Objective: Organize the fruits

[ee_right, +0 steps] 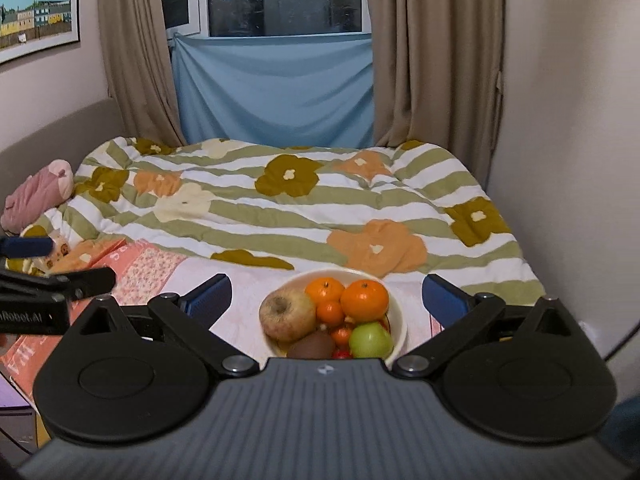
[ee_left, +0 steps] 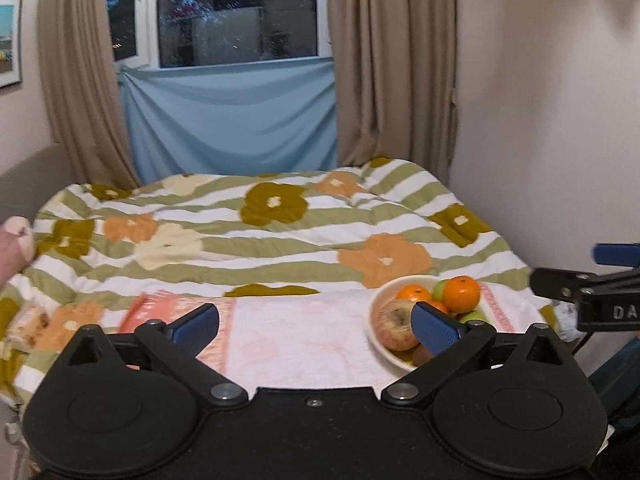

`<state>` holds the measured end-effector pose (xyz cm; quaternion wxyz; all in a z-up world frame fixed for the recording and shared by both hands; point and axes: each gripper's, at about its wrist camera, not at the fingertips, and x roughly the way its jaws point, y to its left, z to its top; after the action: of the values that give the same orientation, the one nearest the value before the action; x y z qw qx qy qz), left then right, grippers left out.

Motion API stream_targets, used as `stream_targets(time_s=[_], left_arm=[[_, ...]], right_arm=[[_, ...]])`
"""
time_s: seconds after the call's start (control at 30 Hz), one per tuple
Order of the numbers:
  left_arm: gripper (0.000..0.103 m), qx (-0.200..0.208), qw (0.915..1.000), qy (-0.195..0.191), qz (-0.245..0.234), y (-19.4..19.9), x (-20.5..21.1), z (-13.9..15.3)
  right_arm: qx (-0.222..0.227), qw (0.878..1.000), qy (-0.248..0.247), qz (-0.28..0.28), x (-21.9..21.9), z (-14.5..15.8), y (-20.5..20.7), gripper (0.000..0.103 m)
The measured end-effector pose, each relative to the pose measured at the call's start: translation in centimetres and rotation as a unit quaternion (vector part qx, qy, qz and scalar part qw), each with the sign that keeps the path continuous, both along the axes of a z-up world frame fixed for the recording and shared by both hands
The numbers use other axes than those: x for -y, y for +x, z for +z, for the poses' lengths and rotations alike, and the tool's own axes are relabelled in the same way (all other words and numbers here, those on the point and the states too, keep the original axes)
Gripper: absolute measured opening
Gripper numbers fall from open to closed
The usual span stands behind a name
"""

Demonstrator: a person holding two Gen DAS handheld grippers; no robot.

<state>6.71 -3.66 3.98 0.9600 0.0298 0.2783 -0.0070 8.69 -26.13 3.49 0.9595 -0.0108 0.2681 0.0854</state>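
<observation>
Evidently near finish: left gripper [ee_left: 316,330] released, nothing between pads; right gripper [ee_right: 326,300] likewise spread wide, empty. Beyond: white bowl [ee_right: 400,330] on towel [ee_left: 304,336] on bed, holding apples, oranges, kiwi. No loose fruit visible outside bowl.

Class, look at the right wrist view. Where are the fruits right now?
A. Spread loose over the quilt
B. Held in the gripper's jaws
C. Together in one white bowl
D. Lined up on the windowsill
C: the apples, oranges and the other fruits all sit in the white bowl, and the right gripper stands with its jaws wide and empty.
</observation>
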Motion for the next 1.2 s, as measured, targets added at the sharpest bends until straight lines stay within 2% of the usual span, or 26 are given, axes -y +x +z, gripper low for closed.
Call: stream_targets(time_s=[0.33, 0.57, 1.2], left_arm=[[0.103, -0.02, 0.9993, -0.009, 0.031, -4.2, -2.9, -0.5], [0.103, -0.023, 0.9992, -0.015, 0.028, -5.8, -3.3, -0.5], [0.103, -0.02, 0.9994, -0.017, 0.023, -6.7, -2.8, -0.2]], right_arm=[[-0.03, 0.999, -0.004, -0.038, -1.7, -0.7, -5.5, 0.103], [-0.033, 0.998, -0.007, -0.044, -2.4, -0.8, -7.4, 0.103], [-0.035, 0.998, -0.003, -0.056, -2.2, -0.6, -7.6, 0.103]])
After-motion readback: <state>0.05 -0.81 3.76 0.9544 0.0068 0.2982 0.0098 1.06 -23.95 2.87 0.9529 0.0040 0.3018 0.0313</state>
